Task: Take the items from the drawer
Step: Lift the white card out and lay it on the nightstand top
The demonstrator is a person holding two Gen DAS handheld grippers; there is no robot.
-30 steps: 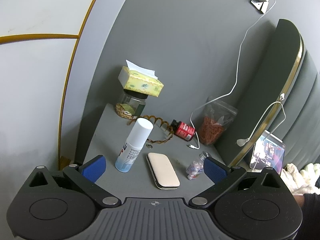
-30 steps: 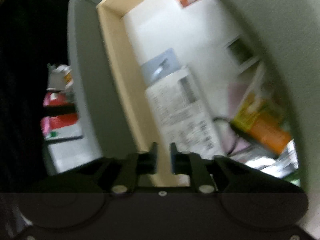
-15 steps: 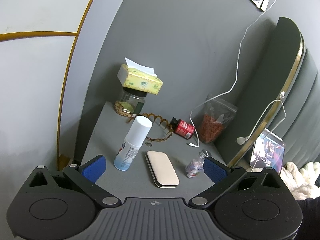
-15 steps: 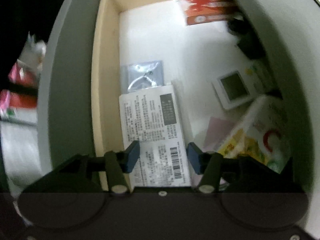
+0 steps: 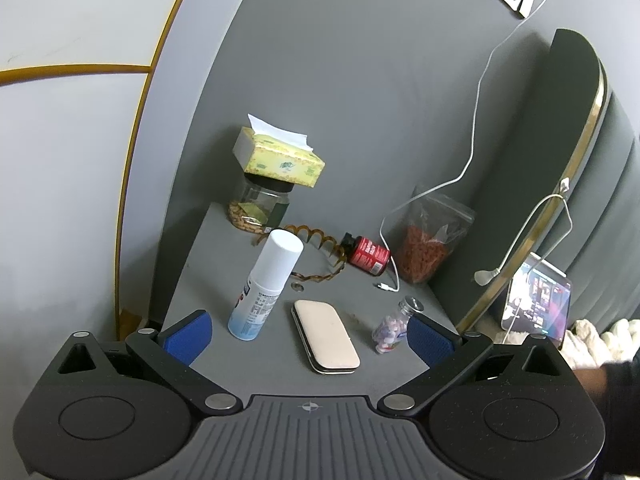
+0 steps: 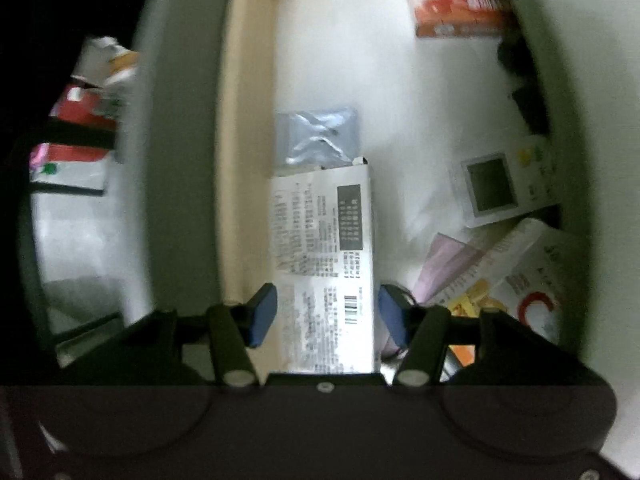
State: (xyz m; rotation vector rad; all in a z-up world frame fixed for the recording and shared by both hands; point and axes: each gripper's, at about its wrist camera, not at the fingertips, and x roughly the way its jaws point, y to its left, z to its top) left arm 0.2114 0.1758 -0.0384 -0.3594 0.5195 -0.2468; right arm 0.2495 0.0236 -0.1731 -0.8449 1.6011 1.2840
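The open drawer (image 6: pixel 248 128) has pale wooden walls and a white floor. In it lies a long white printed box (image 6: pixel 324 256) with a barcode. My right gripper (image 6: pixel 326 312) is open, its blue pads on either side of the box's near end; contact is unclear. Behind the box lies a silver foil pouch (image 6: pixel 318 138). A red box (image 6: pixel 456 0) sits at the far right corner. A white device with a screen (image 6: pixel 496 188) and a white and yellow box (image 6: pixel 532 276) lie to the right. My left gripper (image 5: pixel 308 332) is open and empty above the grey tabletop (image 5: pixel 216 256).
On the tabletop stand a white spray bottle (image 5: pixel 266 284), a beige case (image 5: pixel 326 334), a small pill bottle (image 5: pixel 394 326), a red bottle (image 5: pixel 366 254), a bag of red bits (image 5: pixel 430 240), and a tissue box (image 5: pixel 280 156) on a jar. A white cable (image 5: pixel 476 120) hangs down the wall.
My right gripper has opened from nearly shut and moved over the drawer, so its pads now flank the white printed box. The left gripper has barely moved.
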